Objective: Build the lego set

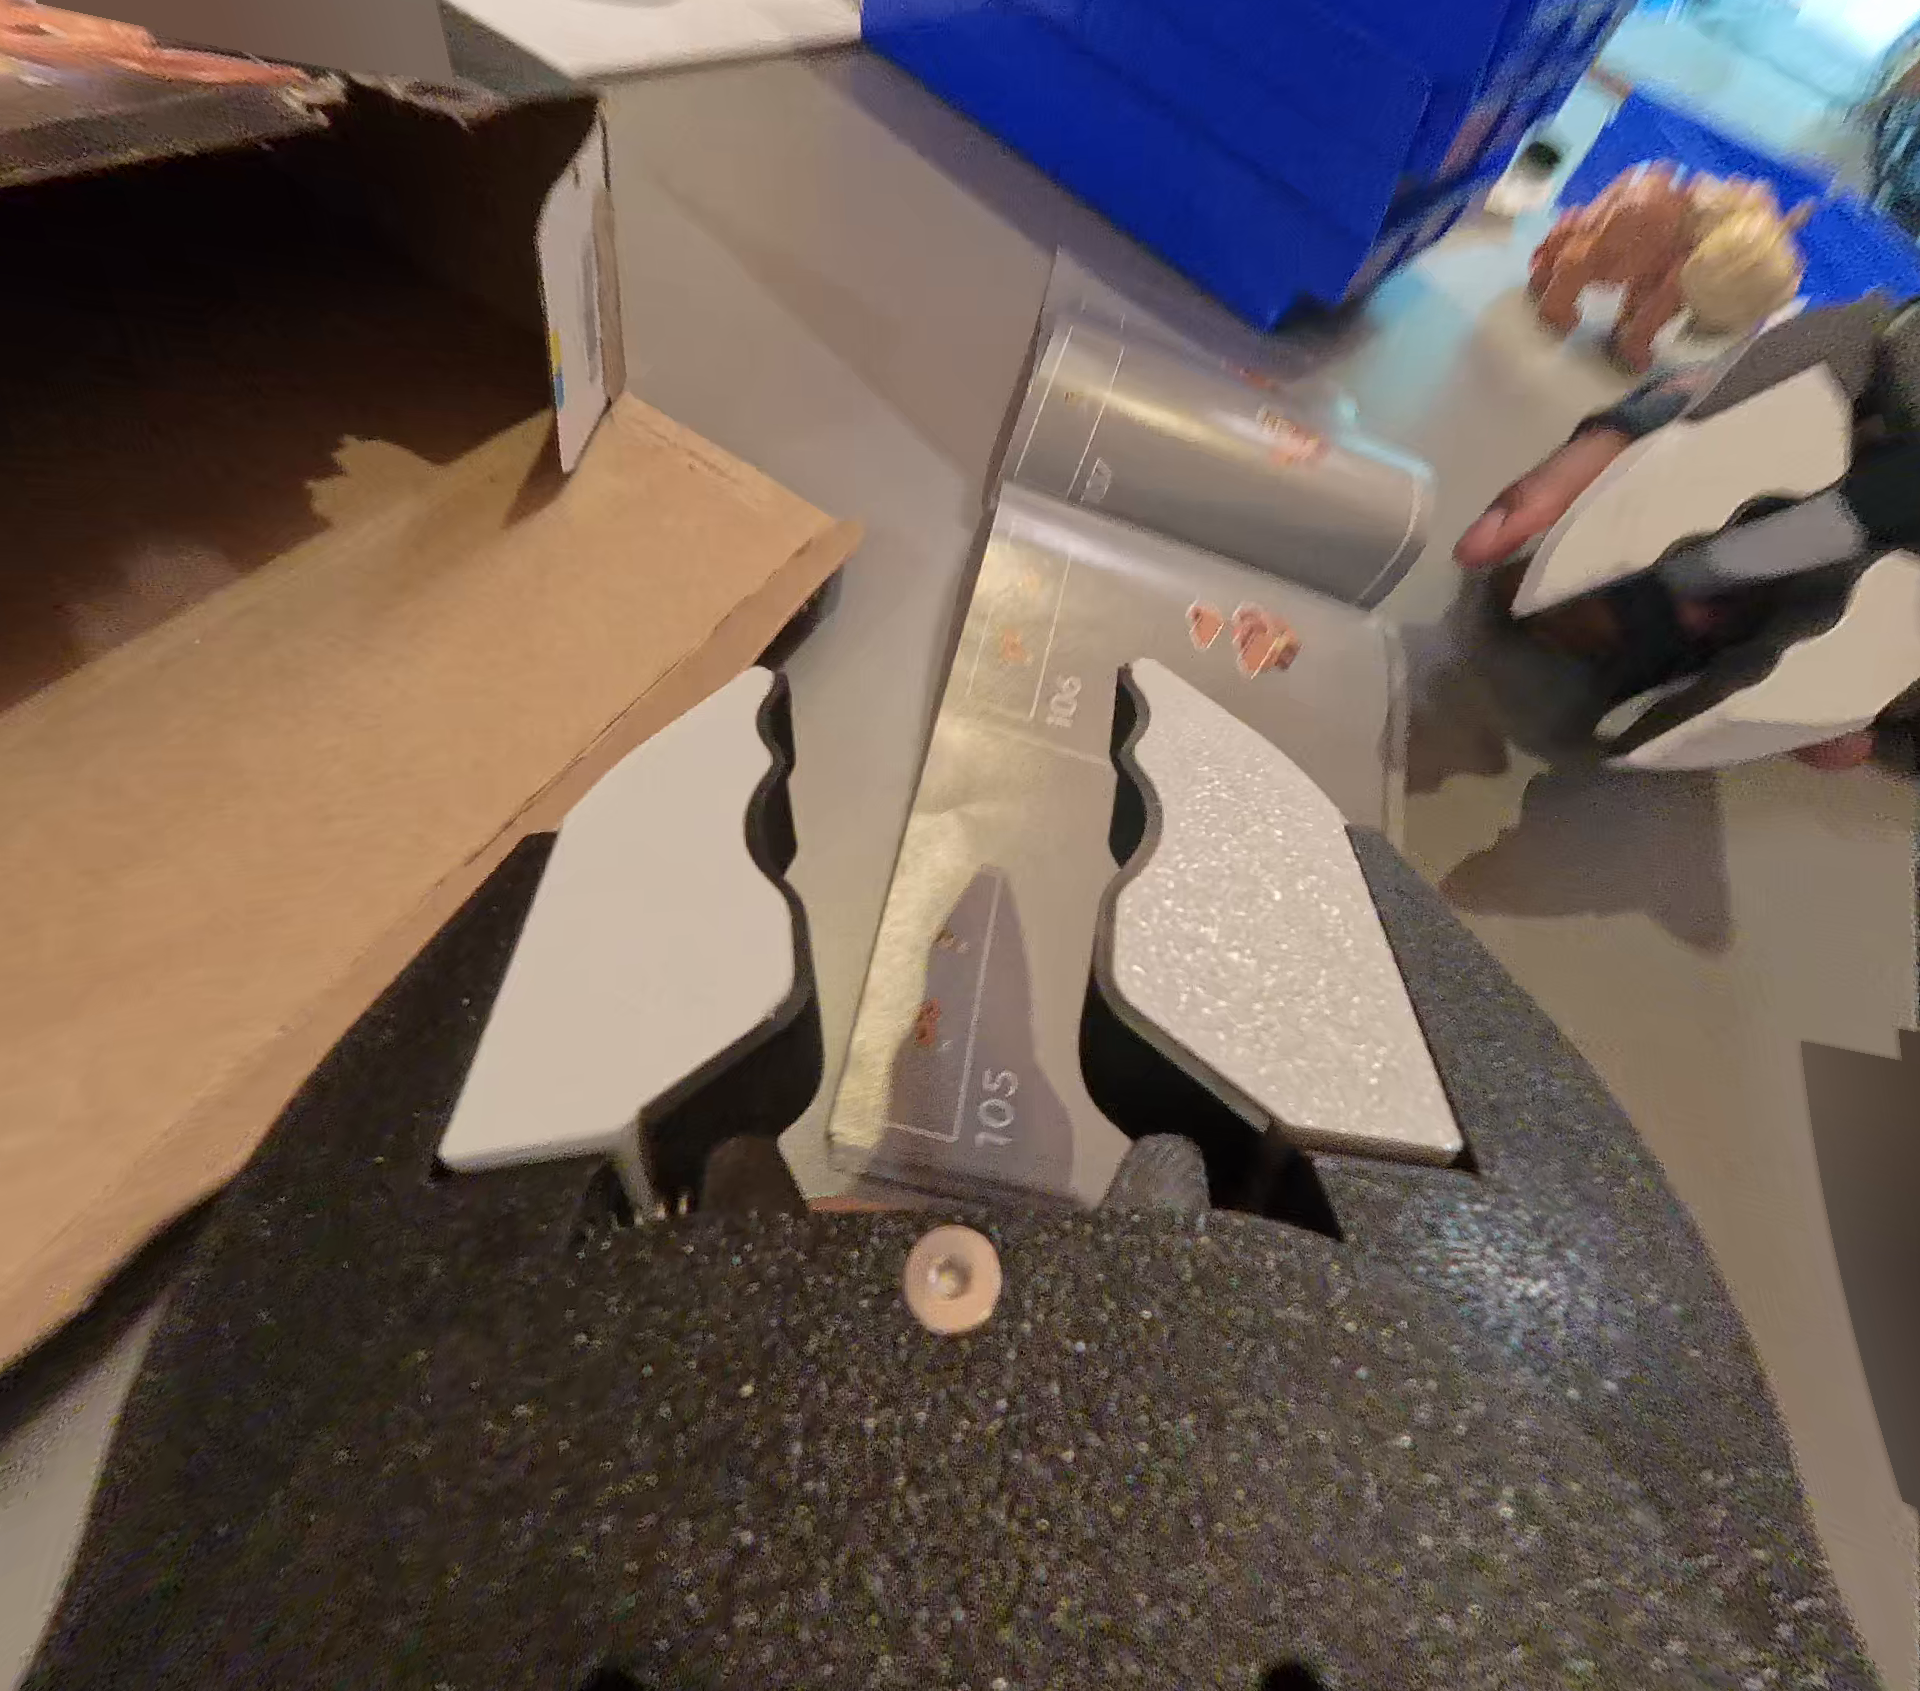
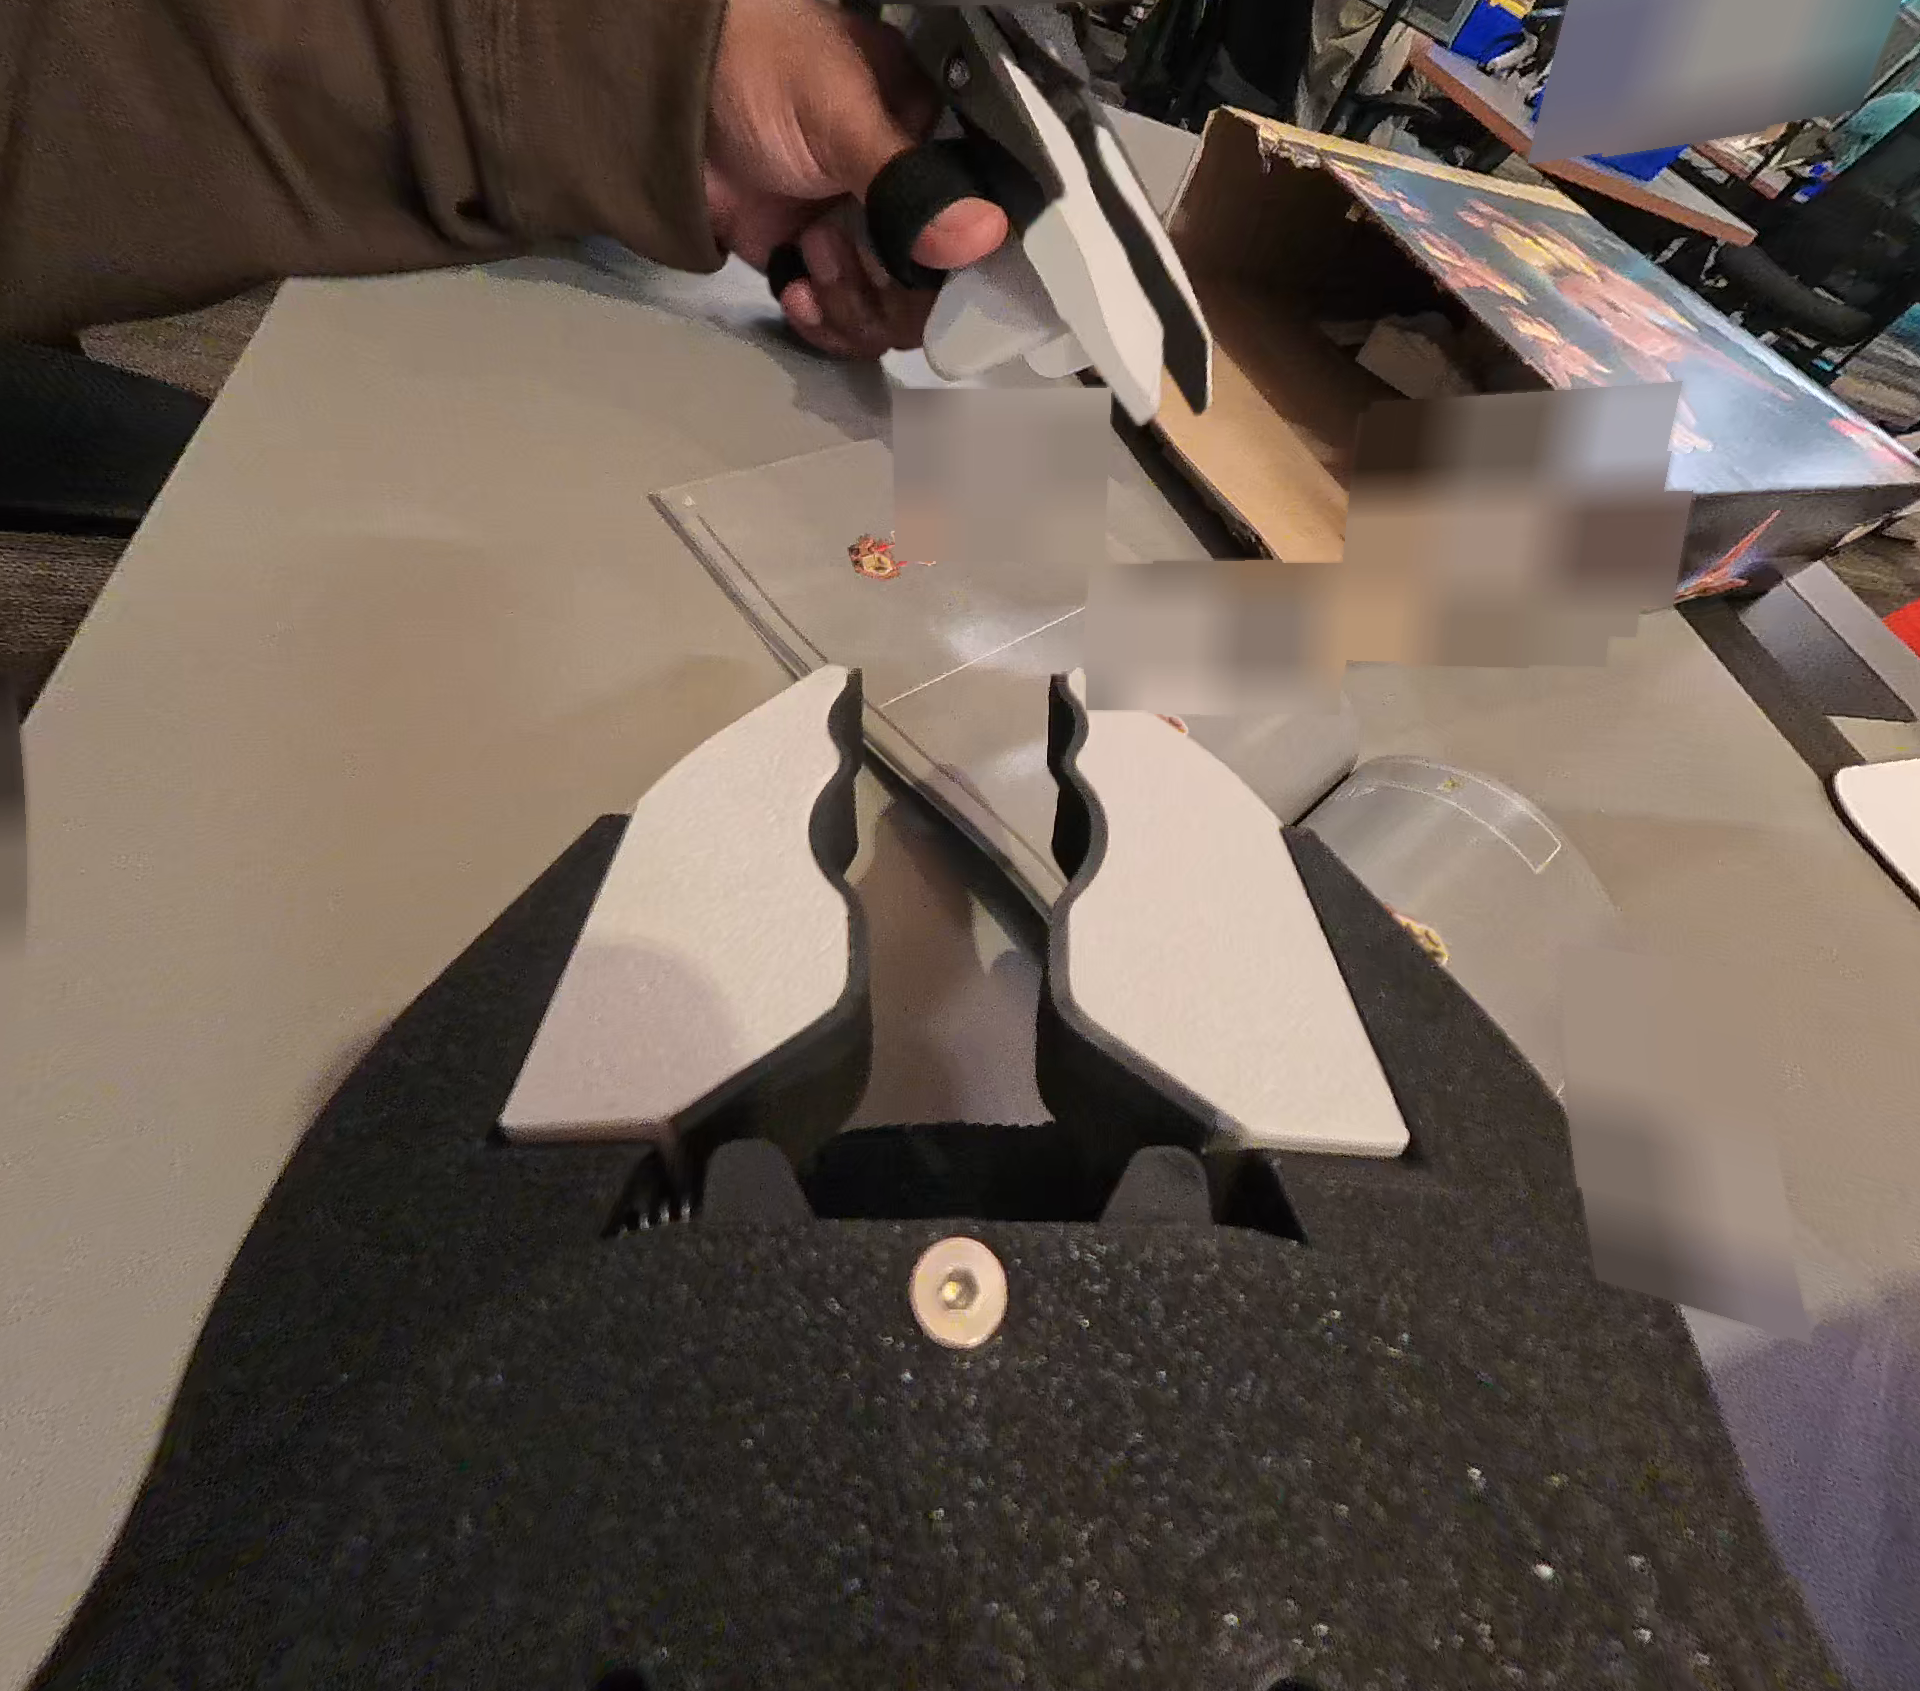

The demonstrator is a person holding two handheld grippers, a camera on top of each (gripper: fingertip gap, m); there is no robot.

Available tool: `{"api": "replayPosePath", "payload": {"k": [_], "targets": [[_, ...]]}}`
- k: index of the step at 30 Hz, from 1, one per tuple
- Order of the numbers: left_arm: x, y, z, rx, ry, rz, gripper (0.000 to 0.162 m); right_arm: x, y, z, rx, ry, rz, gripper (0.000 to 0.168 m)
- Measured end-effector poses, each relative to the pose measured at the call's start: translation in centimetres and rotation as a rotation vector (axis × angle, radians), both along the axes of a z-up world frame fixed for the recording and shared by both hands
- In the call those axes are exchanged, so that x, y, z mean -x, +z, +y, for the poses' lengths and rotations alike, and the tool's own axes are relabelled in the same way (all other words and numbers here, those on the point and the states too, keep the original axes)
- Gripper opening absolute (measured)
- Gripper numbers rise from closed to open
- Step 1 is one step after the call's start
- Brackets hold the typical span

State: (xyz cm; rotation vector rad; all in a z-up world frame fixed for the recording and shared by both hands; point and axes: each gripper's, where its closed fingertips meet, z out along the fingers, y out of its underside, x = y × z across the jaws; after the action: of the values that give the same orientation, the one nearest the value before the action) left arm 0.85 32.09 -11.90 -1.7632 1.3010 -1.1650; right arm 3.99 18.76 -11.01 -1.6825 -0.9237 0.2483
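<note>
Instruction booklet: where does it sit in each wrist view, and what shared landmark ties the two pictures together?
Left wrist view: the instruction booklet lies open at centre, running up between the left gripper fingers, its far page curled.
Right wrist view: the booklet lies at centre on the grey table, its edge passing between the right gripper fingers.
Shared landmark: the open cardboard box beside the booklet.

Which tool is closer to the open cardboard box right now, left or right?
Left. The left tool hovers over the instruction booklet right beside the cardboard box; the right tool is at the booklet's far edge, away from the box.
</note>
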Motion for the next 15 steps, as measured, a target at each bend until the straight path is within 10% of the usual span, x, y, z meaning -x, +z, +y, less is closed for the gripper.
{"api": "replayPosePath", "payload": {"k": [8, 15], "targets": [[-3.4, 3.1, 3.6, -0.273, -0.142, 0.184, 0.066, 2.7, -0.9, 1.7, 0.038, 0.101, -0.065, 0.037], [-2.3, -1.7, -0.4, -0.219, -0.42, 0.254, 0.062, 3.5, -0.5, 1.3, 0.03, 0.136, -0.017, 0.035]]}}
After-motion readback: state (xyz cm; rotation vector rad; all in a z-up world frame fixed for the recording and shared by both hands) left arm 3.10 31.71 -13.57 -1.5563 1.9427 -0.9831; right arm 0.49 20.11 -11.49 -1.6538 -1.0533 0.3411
